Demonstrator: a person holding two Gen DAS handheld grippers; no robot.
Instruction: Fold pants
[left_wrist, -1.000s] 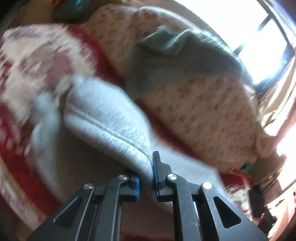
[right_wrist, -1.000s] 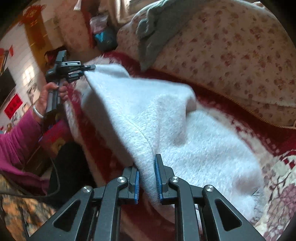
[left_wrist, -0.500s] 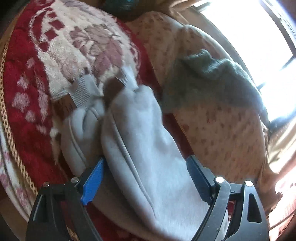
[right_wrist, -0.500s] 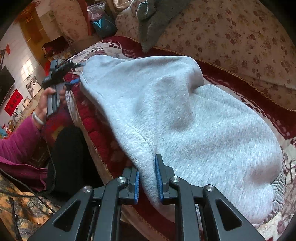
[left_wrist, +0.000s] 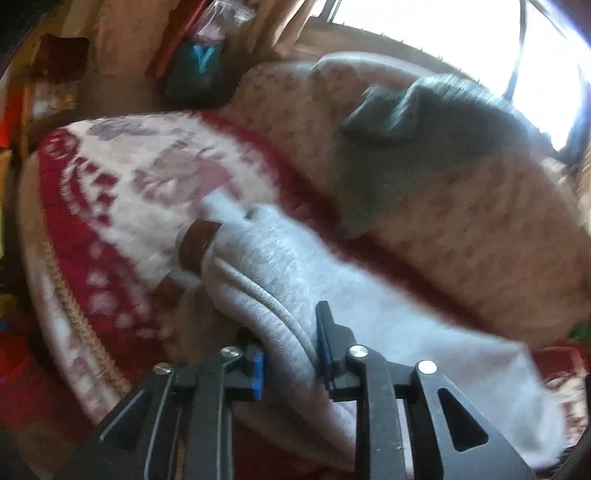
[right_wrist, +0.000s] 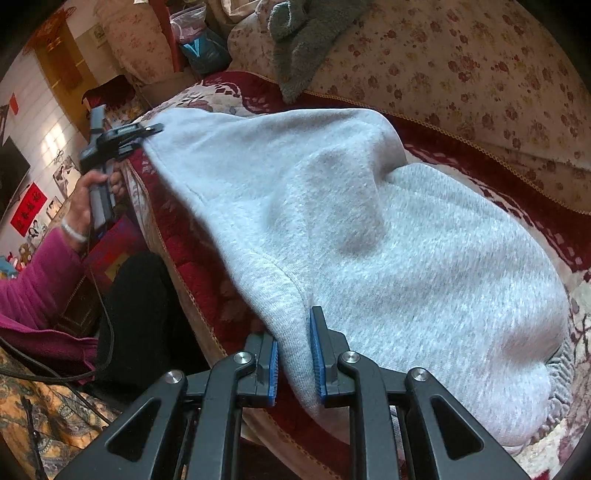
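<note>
Light grey fleece pants (right_wrist: 369, 221) lie spread over a red-and-cream blanket (right_wrist: 236, 92) on a sofa seat. My right gripper (right_wrist: 294, 328) is shut on the pants' near edge at the seat's front. My left gripper (left_wrist: 290, 328) has a thick seamed fold of the pants (left_wrist: 280, 258) between its blue pads, and its jaws are closing on it. In the right wrist view the left gripper (right_wrist: 157, 130) holds the far corner of the pants, carried by a person's hand (right_wrist: 92, 195). A ribbed band (right_wrist: 557, 373) shows at the pants' right end.
A floral sofa back (right_wrist: 480, 74) rises behind the blanket, with a dark grey-green garment (right_wrist: 306, 48) draped over it. A magenta sleeve (right_wrist: 37, 273) and a dark-trousered leg (right_wrist: 140, 302) are at the seat's front left. A teal bag (right_wrist: 203, 51) stands beyond the sofa end.
The left gripper let go of the pants, opened wide over them, then closed on a fold. The pants sank from lifted to lying on the blanket. The right gripper kept its grip.
</note>
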